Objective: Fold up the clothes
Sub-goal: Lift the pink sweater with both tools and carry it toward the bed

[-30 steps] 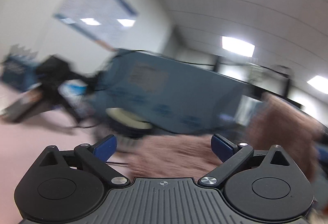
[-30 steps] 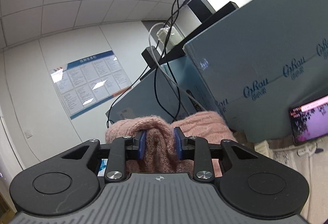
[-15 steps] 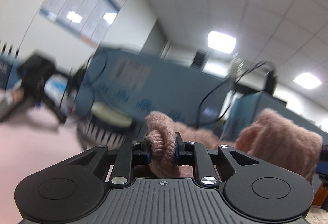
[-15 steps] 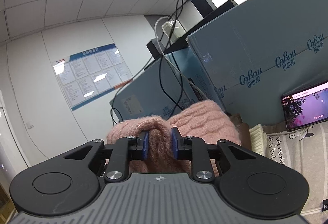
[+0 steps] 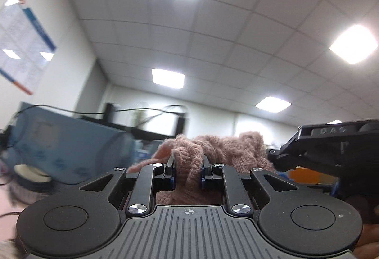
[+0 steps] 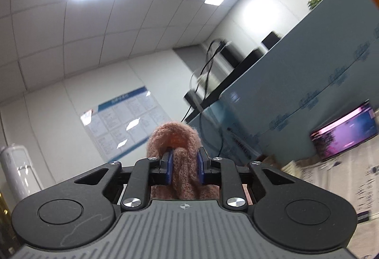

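Low centre of both views: left gripper and right gripper each pinch a soft, floppy pink knitted sweater; bunched edges look the best hold.

Left tongs: clamped tight on a bunch of pink knit, blue pads pressing both sides; lower middle of the left wrist frame, angled up toward the ceiling.
Right tongs: pinched on a fold of the same pink knit, lower middle of its own frame, tilted slightly upward.
Right tongs seen from the left: dark body at the right edge, beside the left tongs.
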Available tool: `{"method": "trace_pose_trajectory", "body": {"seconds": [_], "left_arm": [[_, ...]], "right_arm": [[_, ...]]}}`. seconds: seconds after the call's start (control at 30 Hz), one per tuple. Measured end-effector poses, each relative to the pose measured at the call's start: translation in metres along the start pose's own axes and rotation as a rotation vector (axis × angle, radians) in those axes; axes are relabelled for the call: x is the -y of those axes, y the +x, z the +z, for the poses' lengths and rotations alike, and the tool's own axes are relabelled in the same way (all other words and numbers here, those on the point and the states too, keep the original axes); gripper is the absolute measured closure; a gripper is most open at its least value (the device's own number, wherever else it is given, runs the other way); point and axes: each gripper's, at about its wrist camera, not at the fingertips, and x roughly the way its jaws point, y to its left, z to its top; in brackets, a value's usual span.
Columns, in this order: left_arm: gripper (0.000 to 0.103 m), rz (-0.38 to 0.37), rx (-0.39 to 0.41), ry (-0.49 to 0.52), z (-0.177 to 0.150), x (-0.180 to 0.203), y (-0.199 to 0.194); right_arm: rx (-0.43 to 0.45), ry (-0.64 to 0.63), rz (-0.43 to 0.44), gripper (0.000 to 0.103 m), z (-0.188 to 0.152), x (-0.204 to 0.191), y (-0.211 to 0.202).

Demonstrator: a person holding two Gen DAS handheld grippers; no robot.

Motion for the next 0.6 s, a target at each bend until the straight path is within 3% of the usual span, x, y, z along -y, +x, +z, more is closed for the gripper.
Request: {"method": "trace_pose_trajectory", "body": {"seconds": [0.17,0.3,0.6], "left_arm": [[0.088,-0.101,-0.012,0.018,-0.005,0.049,0.032],[0.089,-0.146,-0.088,-0.007,-0.024,0.07,0.051],[0.088,-0.09,-0.372,-0.024,-0.071,0.056,0.052]], "right_arm": [[0.125,0.001,-0.101,0.084,0.039,0.03,-0.057],[0.218,-0.013,-0.231,0.084,0.066,0.057,-0.11],[0.299,0.052,-0.551,0.084,0.08,0.136,-0.22]]}}
